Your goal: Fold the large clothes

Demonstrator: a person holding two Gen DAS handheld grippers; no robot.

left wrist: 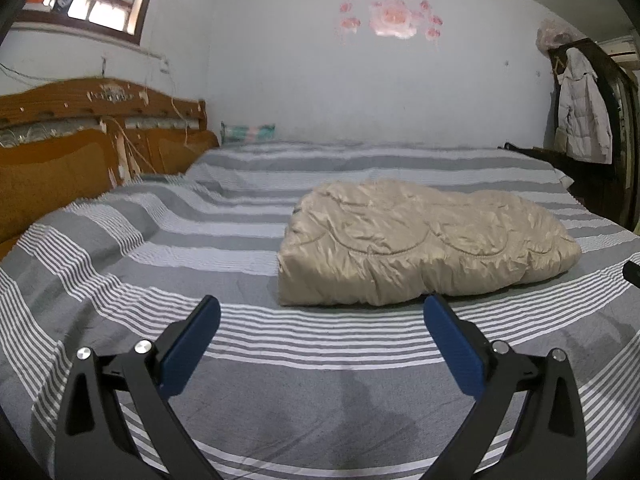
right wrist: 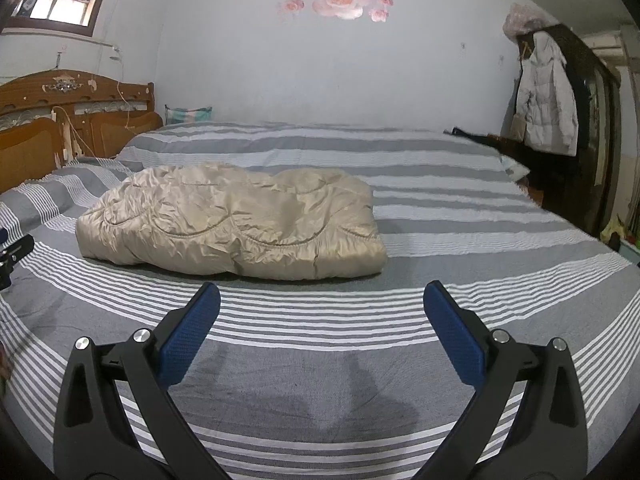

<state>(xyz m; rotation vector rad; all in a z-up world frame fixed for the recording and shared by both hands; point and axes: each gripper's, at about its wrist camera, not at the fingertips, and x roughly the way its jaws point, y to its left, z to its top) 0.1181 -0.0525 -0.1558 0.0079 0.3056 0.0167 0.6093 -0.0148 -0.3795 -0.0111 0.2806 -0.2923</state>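
A beige quilted padded garment [left wrist: 424, 240] lies folded into a thick bundle on the grey-and-white striped bed sheet [left wrist: 160, 248]. In the left wrist view it lies ahead and to the right of my left gripper [left wrist: 322, 308], which is open and empty, a short way in front of the bundle's near edge. In the right wrist view the same garment [right wrist: 236, 220] lies ahead and to the left of my right gripper [right wrist: 322, 296], also open and empty, above the sheet [right wrist: 460, 220]. A tip of the other gripper shows at the left edge [right wrist: 14, 256].
A wooden headboard [left wrist: 80, 136] stands at the left. A dark wardrobe with a white puffer jacket [left wrist: 584, 120] hanging on it stands at the right, past the bed's edge. A small striped pillow [left wrist: 248, 132] lies at the far wall.
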